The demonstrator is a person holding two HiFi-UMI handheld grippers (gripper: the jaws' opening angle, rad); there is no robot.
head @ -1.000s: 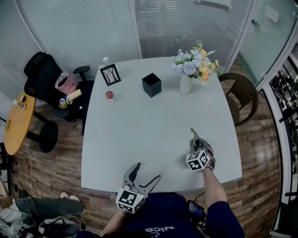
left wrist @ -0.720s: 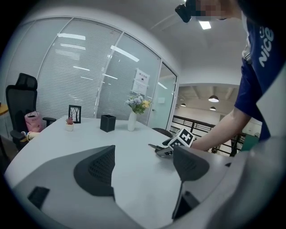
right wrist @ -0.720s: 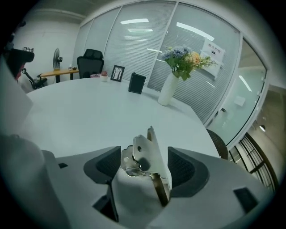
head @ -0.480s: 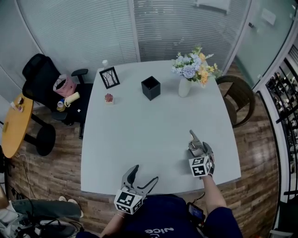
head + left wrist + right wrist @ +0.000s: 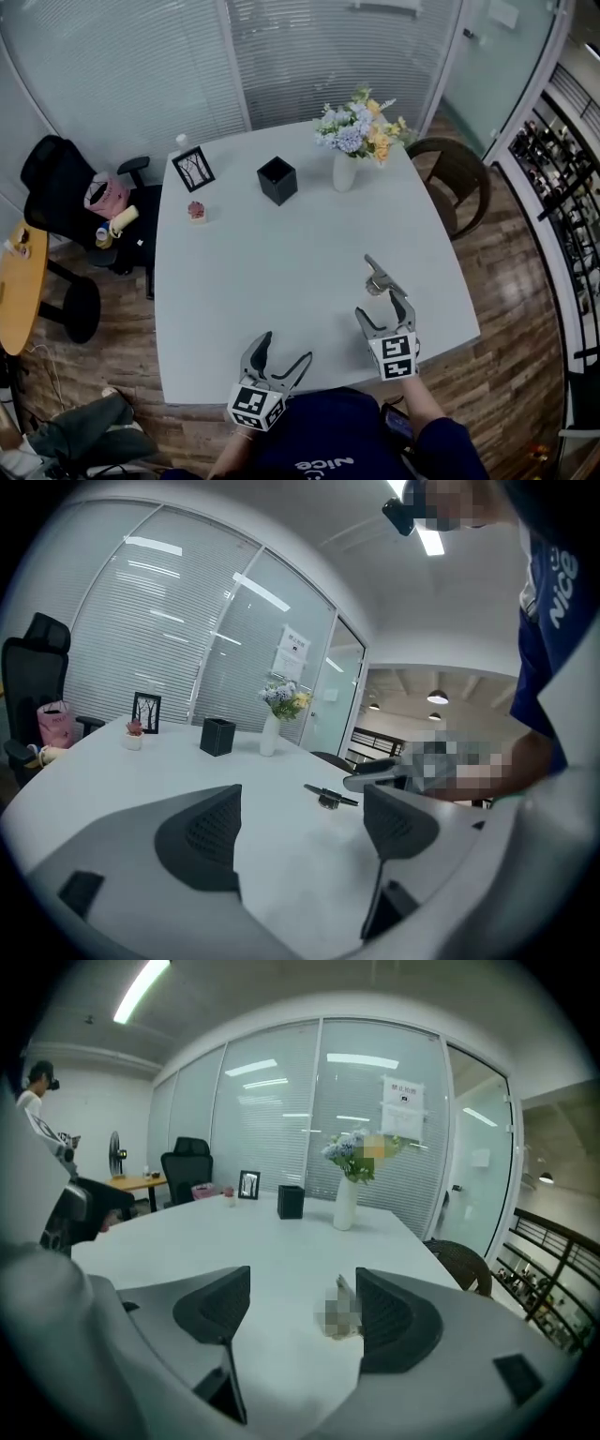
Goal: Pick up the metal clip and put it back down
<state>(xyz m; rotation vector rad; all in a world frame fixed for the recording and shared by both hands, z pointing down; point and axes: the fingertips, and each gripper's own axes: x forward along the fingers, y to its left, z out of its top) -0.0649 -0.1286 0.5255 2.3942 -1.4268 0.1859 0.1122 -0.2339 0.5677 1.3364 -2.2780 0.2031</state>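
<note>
Since the earlier frame the right gripper (image 5: 382,311) has drawn back toward the table's near edge and lifted. Its jaws have just been opening and now stand wide with nothing pressed between them. The metal clip (image 5: 378,277) lies on the white table (image 5: 244,281) just beyond them, near the right side. The left gripper (image 5: 284,349) hangs open and empty at the near edge. The clip is probably light and stiff, and its smooth metal is likely to slip. The thicker body looks a safer hold than the thin arm. It is small and grey, with one slim lever pointing toward the far side.
</note>
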